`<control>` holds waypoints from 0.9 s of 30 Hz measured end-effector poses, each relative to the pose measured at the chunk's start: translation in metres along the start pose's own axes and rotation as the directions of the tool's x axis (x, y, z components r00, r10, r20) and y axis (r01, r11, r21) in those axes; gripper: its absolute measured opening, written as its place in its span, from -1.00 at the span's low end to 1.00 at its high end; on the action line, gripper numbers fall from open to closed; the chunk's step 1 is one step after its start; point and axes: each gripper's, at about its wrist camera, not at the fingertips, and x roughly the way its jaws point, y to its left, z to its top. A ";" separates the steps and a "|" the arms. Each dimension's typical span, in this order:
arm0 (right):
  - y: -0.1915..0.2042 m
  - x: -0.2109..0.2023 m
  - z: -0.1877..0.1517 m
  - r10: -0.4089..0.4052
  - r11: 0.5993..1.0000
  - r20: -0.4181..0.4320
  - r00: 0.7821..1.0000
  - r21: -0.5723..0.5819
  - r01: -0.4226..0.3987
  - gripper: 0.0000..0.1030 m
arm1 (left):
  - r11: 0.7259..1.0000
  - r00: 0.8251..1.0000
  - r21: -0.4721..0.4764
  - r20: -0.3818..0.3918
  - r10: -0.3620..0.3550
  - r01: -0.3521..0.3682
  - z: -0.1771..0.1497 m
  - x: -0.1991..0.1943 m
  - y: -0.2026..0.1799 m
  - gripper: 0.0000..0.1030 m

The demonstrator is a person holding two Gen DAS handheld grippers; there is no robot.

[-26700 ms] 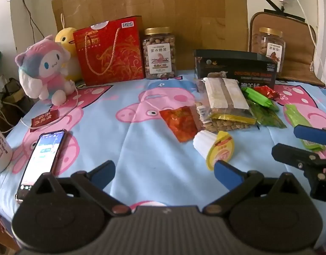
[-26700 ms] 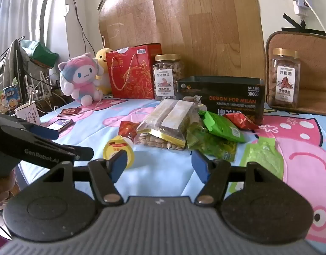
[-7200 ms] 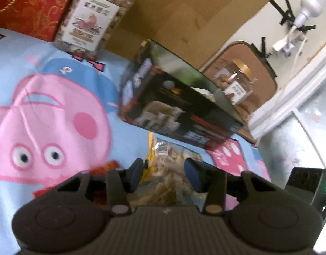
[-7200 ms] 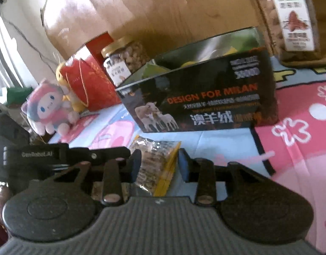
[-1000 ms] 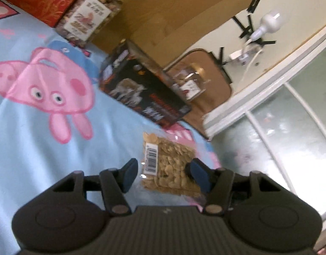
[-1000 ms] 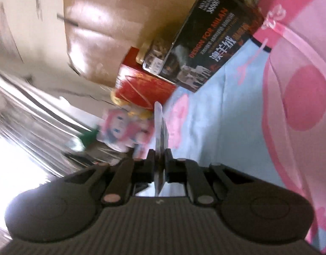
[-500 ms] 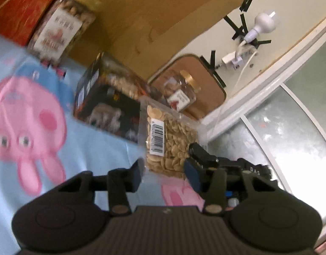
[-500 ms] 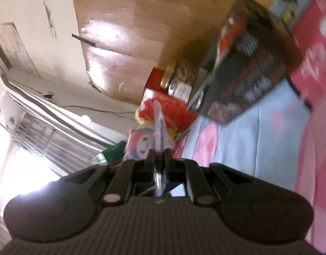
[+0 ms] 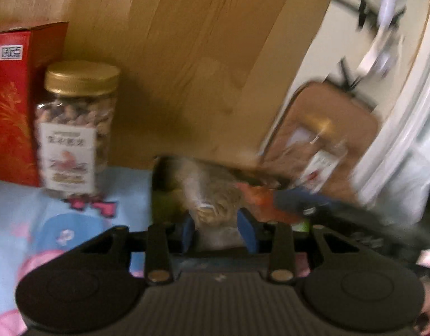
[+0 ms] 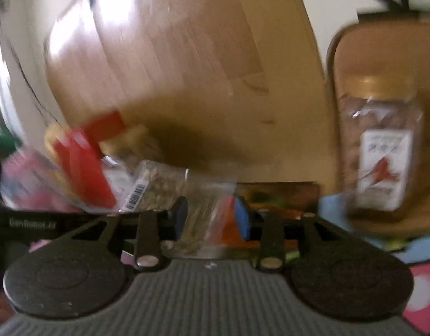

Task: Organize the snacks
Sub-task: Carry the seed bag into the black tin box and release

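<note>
While both views blur | clear nut bag (image 9: 215,204) lies over the open black box (image 9: 170,184), between both grippers | left gripper (image 9: 218,231) spread around its near end | right gripper (image 10: 210,218) spread, grip unclear | gold-lidded jar (image 9: 74,128) left of box.

Jar (image 9: 74,131) right of gift bag (image 9: 10,112)
</note>
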 end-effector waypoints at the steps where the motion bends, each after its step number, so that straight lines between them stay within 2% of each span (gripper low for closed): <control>1: -0.001 -0.004 -0.004 0.001 1.000 0.005 1.000 -0.001 -0.001 -0.21 | 1.000 1.000 0.000 0.009 -0.014 0.014 -0.004 -0.003 0.001 -0.24; 6: -0.008 -0.020 -0.016 -0.009 0.999 0.050 0.999 0.039 0.007 -0.20 | 0.999 0.998 0.008 0.045 -0.053 0.053 -0.014 -0.025 -0.005 -0.14; 8: -0.010 -0.023 -0.017 -0.002 0.998 0.058 0.998 0.069 -0.002 -0.20 | 0.999 0.998 0.026 0.058 -0.029 0.028 -0.017 -0.032 -0.008 -0.03; 11: -0.013 -0.032 -0.023 0.014 0.993 0.070 0.997 0.113 -0.022 -0.20 | 0.995 0.995 0.086 0.090 0.035 -0.043 -0.019 -0.037 -0.017 0.01; 14: -0.005 -0.042 -0.028 0.018 0.989 0.077 0.997 0.142 -0.029 -0.20 | 0.988 0.993 0.116 0.083 0.088 -0.098 -0.018 -0.038 -0.023 0.03; 20: 0.002 -0.069 -0.046 0.042 0.972 0.106 0.993 0.225 -0.065 -0.20 | 0.993 0.990 0.085 0.121 0.069 -0.080 -0.023 -0.066 -0.027 0.03; 25: 0.013 -0.095 -0.066 0.055 0.968 0.110 0.992 0.236 -0.080 -0.20 | 0.981 0.986 0.142 0.125 0.111 -0.129 -0.055 -0.088 -0.041 0.03; 27: 0.019 -0.106 -0.074 0.047 0.971 0.111 0.993 0.230 -0.072 -0.13 | 0.975 0.983 0.161 0.125 0.134 -0.153 -0.069 -0.096 -0.045 0.03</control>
